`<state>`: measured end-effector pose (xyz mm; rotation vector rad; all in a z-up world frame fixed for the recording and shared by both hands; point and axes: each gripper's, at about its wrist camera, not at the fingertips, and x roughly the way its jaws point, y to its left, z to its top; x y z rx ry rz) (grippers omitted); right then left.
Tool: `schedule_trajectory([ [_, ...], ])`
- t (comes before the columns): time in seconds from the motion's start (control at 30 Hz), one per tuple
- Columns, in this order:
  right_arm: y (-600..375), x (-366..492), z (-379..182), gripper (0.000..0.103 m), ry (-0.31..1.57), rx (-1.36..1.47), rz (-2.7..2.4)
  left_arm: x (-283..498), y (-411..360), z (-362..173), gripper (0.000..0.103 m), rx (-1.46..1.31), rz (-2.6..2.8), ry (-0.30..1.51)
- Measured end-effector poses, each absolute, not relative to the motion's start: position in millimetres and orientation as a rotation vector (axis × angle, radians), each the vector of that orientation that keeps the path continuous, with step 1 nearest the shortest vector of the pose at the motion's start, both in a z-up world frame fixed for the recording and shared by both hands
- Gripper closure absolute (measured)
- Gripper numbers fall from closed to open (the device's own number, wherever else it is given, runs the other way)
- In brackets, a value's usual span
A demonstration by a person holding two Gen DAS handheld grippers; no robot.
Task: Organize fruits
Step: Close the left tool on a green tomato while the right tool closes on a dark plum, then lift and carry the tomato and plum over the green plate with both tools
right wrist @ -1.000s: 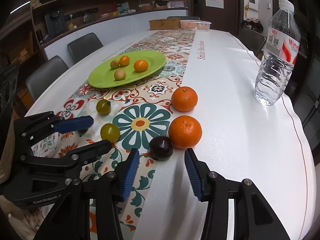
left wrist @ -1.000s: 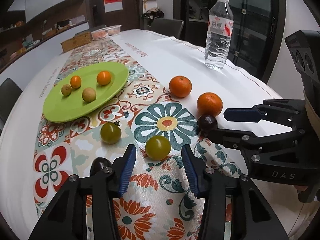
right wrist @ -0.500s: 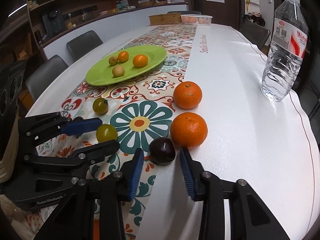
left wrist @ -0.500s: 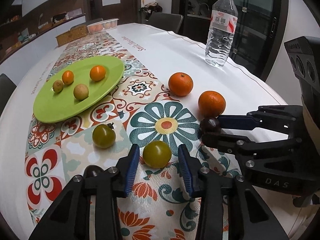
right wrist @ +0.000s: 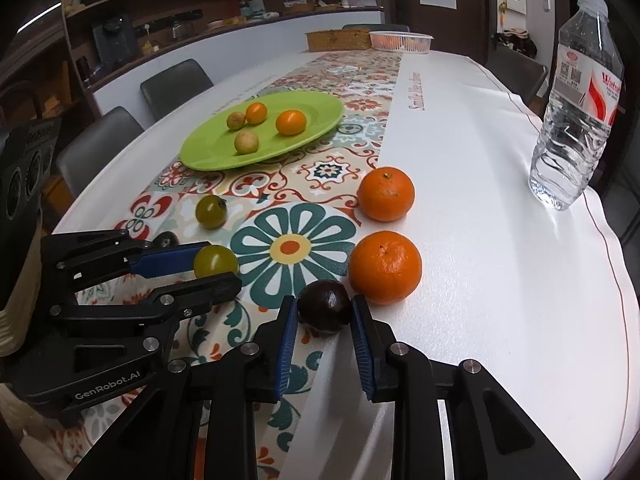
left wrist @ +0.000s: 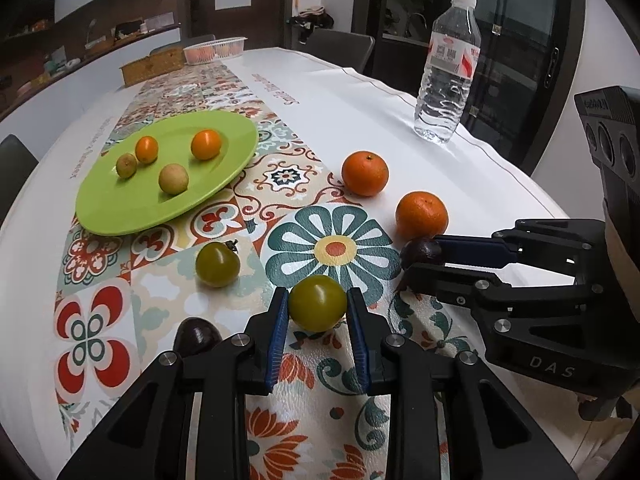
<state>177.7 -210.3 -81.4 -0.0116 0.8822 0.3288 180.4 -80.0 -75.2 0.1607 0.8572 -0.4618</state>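
Left gripper (left wrist: 318, 310): its jaws are pinching a green tomato (left wrist: 317, 302) from both sides, the blue pads pressing on its flanks while it is sitting on the patterned runner (left wrist: 288, 176).
Right gripper (right wrist: 325, 316): its jaws are pinching a dark purple fruit (right wrist: 325, 306), which is resting at the runner's edge, just beside the near orange (right wrist: 385, 267) and apparently touching it.
Second green tomato (left wrist: 217, 264): lying free on the runner, to the left of the held one and between it and the plate.
Second dark fruit (left wrist: 197, 336): sitting just beside the left gripper's left finger, partly hidden behind it.
Far orange (left wrist: 365, 173): lying at the seam of the runner and the white cloth, apart from the near orange.
Green plate (left wrist: 120, 216): resting on the runner farther back, carrying four small fruits, two orange and two yellowish, all apart from each other.
Water bottle (left wrist: 447, 76): standing upright on the white part of the table (left wrist: 360, 100), well apart from the fruit.
Far end of the table: a brown box (right wrist: 338, 39) and a white basket (right wrist: 400, 42) are standing side by side.
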Motion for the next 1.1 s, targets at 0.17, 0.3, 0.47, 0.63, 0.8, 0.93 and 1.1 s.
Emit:
schedule_trajectory([
  [0.17, -208.9, 171.7, -70.7, 0.075, 0.853, -0.015, 0.336, 172.5, -75.2, -65.4, 0.074, 0.151, -0.445, 0.837],
  [0.3, -205.9, 167.3, -61.5, 0.075, 0.832, -0.018, 0.348, 165.7, -69.7, -56.1, 0.074, 0.141, -0.43, 0.816],
  [0.47, -200.9, 161.1, -47.0, 0.075, 0.795, -0.029, 0.359, 158.6, -62.6, -43.5, 0.074, 0.13, -0.409, 0.789],
  [0.63, -195.7, 157.1, -32.2, 0.075, 0.756, -0.03, 0.376, 151.9, -53.9, -29.1, 0.074, 0.115, -0.382, 0.755],
  [0.8, -188.9, 156.6, -16.7, 0.075, 0.708, -0.039, 0.385, 148.1, -43.2, -12.9, 0.074, 0.109, -0.343, 0.717],
  [0.93, -183.6, 159.9, -5.2, 0.075, 0.669, -0.046, 0.387, 148.8, -33.3, -2.0, 0.074, 0.1, -0.313, 0.69],
  [1.1, -173.2, 168.5, 10.0, 0.075, 0.622, -0.061, 0.402, 153.3, -19.7, 10.1, 0.074, 0.089, -0.271, 0.656],
])
